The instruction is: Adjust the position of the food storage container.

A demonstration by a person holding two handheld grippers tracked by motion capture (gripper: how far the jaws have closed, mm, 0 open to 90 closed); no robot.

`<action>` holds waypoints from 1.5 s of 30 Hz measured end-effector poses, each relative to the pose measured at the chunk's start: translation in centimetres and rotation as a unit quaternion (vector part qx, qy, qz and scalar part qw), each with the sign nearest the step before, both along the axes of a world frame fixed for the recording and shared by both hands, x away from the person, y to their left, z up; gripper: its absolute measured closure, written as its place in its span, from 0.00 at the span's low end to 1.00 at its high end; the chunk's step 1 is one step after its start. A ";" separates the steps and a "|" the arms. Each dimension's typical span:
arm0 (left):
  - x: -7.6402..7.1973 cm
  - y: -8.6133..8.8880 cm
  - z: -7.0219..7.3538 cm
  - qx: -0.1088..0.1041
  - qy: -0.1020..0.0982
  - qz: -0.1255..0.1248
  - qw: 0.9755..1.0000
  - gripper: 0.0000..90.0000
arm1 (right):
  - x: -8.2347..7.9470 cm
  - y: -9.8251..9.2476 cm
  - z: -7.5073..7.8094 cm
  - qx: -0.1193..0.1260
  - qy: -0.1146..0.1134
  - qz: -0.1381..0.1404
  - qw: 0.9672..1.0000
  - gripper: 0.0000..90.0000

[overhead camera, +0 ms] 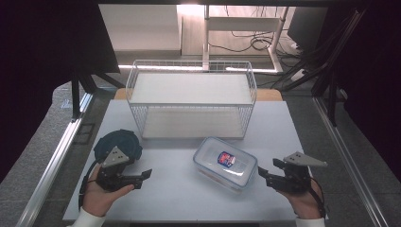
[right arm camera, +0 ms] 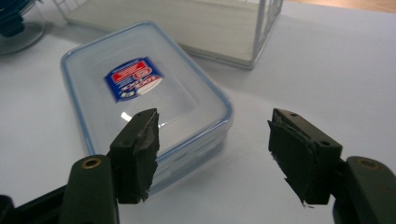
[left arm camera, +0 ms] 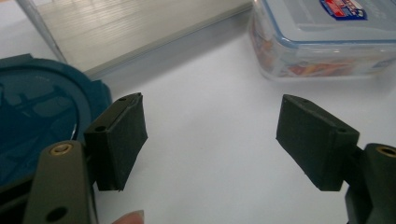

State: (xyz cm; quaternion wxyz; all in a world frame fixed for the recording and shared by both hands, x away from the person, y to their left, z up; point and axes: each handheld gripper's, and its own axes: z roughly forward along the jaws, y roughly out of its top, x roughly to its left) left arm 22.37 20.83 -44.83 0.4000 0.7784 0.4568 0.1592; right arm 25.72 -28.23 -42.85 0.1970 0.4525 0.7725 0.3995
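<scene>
Right gripper [right arm camera: 212, 154] spread wide, near corner of clear lidded container [right arm camera: 140, 98] between jaws, untouched; left gripper [left arm camera: 210, 140] spread, holding nothing

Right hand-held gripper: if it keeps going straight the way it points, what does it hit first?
Most likely the clear lidded container: the right hand-held gripper points at its near corner with open jaws and bare table between, though depth is hard to judge.

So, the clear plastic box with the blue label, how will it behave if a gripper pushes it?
The clear box would probably slide easily, since it sits flat on the smooth white table. Low and wide, it seems unlikely to tip. Its walls look rigid, so it should hold its shape.
</scene>
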 end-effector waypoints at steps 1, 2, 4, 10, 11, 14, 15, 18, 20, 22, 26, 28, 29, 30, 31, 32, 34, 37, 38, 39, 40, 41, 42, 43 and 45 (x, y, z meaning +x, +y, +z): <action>0.0 0.1 -0.1 -0.003 0.001 0.002 1.000 0.27 | 0.3 0.1 0.2 0.000 0.001 -0.001 1.000 0.38; 0.1 0.3 -0.1 -0.005 0.003 0.002 1.000 0.27 | 0.7 0.2 0.3 -0.002 0.001 0.001 1.000 0.38; 0.2 0.4 -0.2 -0.004 0.006 0.000 1.000 0.27 | 1.7 0.6 0.4 -0.015 0.001 0.006 1.000 0.39; 0.1 0.7 -0.2 -0.004 0.007 0.009 1.000 0.27 | 4.0 2.5 1.3 -0.041 0.011 0.032 0.999 0.50; 0.1 0.8 -0.1 -0.004 0.006 0.011 1.000 0.27 | 4.4 3.0 1.7 -0.045 0.016 0.038 0.998 0.53; 0.1 0.9 -0.1 -0.005 0.007 0.017 1.000 0.27 | 5.3 3.7 2.2 -0.050 0.021 0.044 0.998 0.60; 0.2 1.0 -0.2 -0.006 0.008 0.026 1.000 0.26 | 6.2 4.4 2.4 -0.052 0.023 0.055 0.997 0.68; 0.1 1.1 -0.2 -0.007 0.009 0.028 1.000 0.26 | 7.6 5.4 2.4 -0.063 0.032 0.073 0.995 0.75; 0.1 1.2 -0.2 -0.008 0.008 0.024 1.000 0.26 | 8.3 6.0 2.5 -0.075 0.038 0.086 0.993 0.78; 0.1 1.3 -0.1 -0.007 0.007 0.019 1.000 0.27 | 8.9 6.5 2.5 -0.088 0.036 0.093 0.991 0.82; 0.0 1.6 0.1 -0.009 0.005 0.020 1.000 0.27 | 9.9 7.2 2.6 -0.102 0.035 0.099 0.989 0.92; 0.0 1.7 0.2 -0.012 0.005 0.023 1.000 0.27 | 10.3 7.5 2.4 -0.104 0.034 0.101 0.989 0.96; 0.0 1.7 0.1 -0.012 0.006 0.025 1.000 0.27 | 10.5 7.6 2.3 -0.108 0.032 0.101 0.988 0.98; 0.1 1.7 0.1 -0.013 0.006 0.028 1.000 0.27 | 10.7 7.9 2.1 -0.114 0.031 0.103 0.988 0.98; 0.1 1.7 0.1 -0.013 0.007 0.028 1.000 0.26 | 10.9 8.3 1.9 -0.121 0.032 0.106 0.986 0.99; 0.0 1.6 0.0 -0.012 0.008 0.027 1.000 0.26 | 11.1 8.6 1.6 -0.134 0.033 0.110 0.984 0.99; 0.0 1.5 0.0 -0.011 0.008 0.025 1.000 0.26 | 11.7 9.3 0.9 -0.159 0.035 0.114 0.980 0.99; -0.1 1.3 0.1 -0.005 0.007 0.016 1.000 0.26 | 12.4 10.0 0.0 -0.167 0.037 0.123 0.977 0.99; -0.1 1.3 0.1 -0.005 0.007 0.016 1.000 0.26 | 12.4 10.0 0.0 -0.167 0.037 0.123 0.977 0.99; 0.0 1.2 -0.1 -0.005 0.009 0.016 1.000 0.26 | 12.8 10.6 -0.8 -0.180 0.039 0.132 0.974 0.99; 0.1 1.2 -0.1 -0.004 0.011 0.016 1.000 0.26 | 12.9 10.7 -1.1 -0.185 0.042 0.131 0.973 0.99; 0.2 1.1 -0.2 -0.002 0.012 0.017 1.000 0.26 | 13.1 10.9 -1.4 -0.189 0.045 0.129 0.972 0.99; 0.2 1.1 -0.3 0.000 0.012 0.016 1.000 0.26 | 13.3 11.2 -1.6 -0.190 0.045 0.133 0.972 0.99; 0.3 1.0 -0.4 0.002 0.014 0.015 1.000 0.26 | 13.4 11.4 -1.9 -0.193 0.045 0.137 0.971 0.99; 0.4 0.8 -0.7 0.004 0.017 0.015 1.000 0.27 | 13.7 12.0 -2.3 -0.204 0.044 0.147 0.967 0.99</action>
